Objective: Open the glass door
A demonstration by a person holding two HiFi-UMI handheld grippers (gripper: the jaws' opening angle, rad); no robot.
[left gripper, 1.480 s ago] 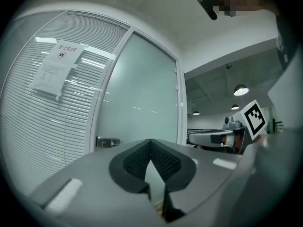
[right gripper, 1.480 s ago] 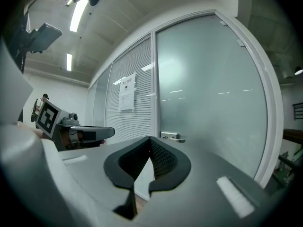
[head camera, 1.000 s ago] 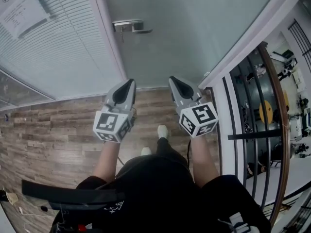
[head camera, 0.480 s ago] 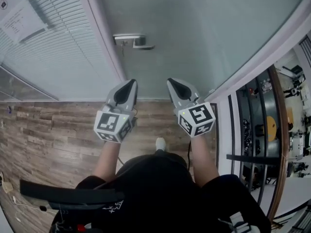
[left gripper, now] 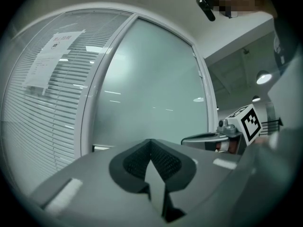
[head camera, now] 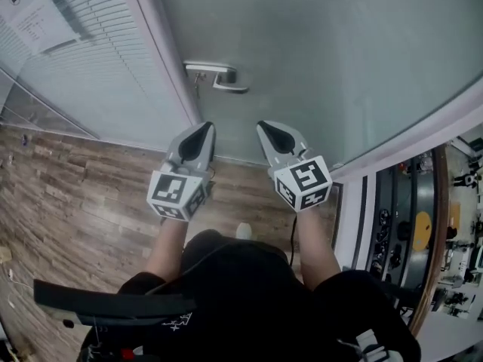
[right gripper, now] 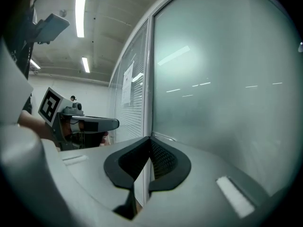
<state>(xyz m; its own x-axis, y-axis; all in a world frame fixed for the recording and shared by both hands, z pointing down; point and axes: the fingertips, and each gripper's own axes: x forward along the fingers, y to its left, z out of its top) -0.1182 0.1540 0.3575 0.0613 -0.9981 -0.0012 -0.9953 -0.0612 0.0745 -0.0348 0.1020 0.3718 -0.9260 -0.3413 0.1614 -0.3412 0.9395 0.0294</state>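
At the far left a white slatted blind panel (head camera: 75, 59) carrying a paper notice (head camera: 34, 21) is standing above the plank-patterned wood floor (head camera: 68, 194). The left gripper (head camera: 202, 128) is pointing level, its fingers pressed together on nothing. Just beyond it the lever handle (head camera: 220, 78) is sitting at the left edge of the frosted glass door (head camera: 324, 59) as a slim, smooth metal bar, apart from both grippers. The right gripper (head camera: 264, 125), fingers likewise together and empty, is facing the matt, pale-green pane. In my judgement one gripper should be rising to the lever and pressing down near its free end, since slick metal is likely to slide under the fingers, before swinging the door. A dark curved railing (head camera: 434, 225) is running along the far right
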